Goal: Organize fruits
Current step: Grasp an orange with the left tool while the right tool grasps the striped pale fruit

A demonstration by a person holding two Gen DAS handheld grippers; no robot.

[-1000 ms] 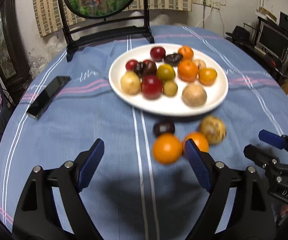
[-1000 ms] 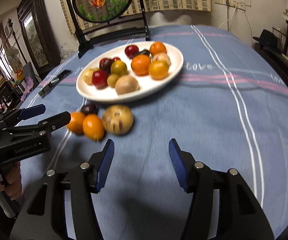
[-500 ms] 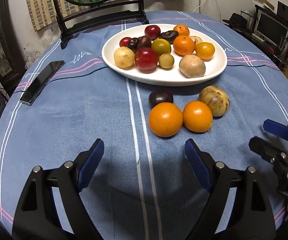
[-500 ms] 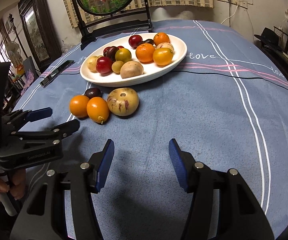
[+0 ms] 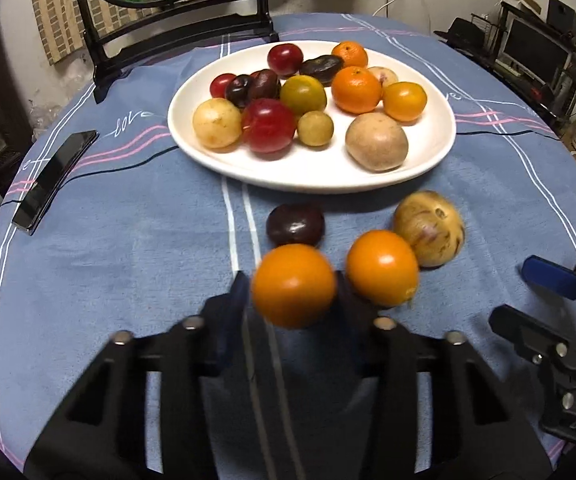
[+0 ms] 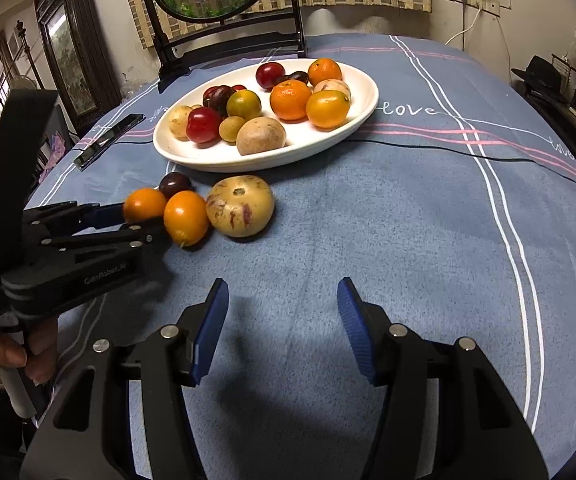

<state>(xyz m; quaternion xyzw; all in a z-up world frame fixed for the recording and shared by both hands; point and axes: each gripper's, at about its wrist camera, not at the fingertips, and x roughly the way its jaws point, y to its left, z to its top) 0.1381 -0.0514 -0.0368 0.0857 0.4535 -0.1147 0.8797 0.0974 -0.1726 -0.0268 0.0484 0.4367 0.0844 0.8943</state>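
- Four fruits lie off the white plate point(image 5: 439, 148).
- Left gripper point(image 5: 291, 300) has just been closing and now squeezes the near orange point(image 5: 293, 291); plate lies at twelve o'clock.
- Right gripper point(image 6: 282, 328) hangs open, empty, farther away.

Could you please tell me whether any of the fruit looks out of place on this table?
Yes: four fruits lie on the tablecloth beside the white plate: a dark plum, a speckled melon and two oranges, one gripped by the left gripper.

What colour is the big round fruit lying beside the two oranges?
The pepino melon is pale yellow with purple streaks, clearest in the right wrist view.
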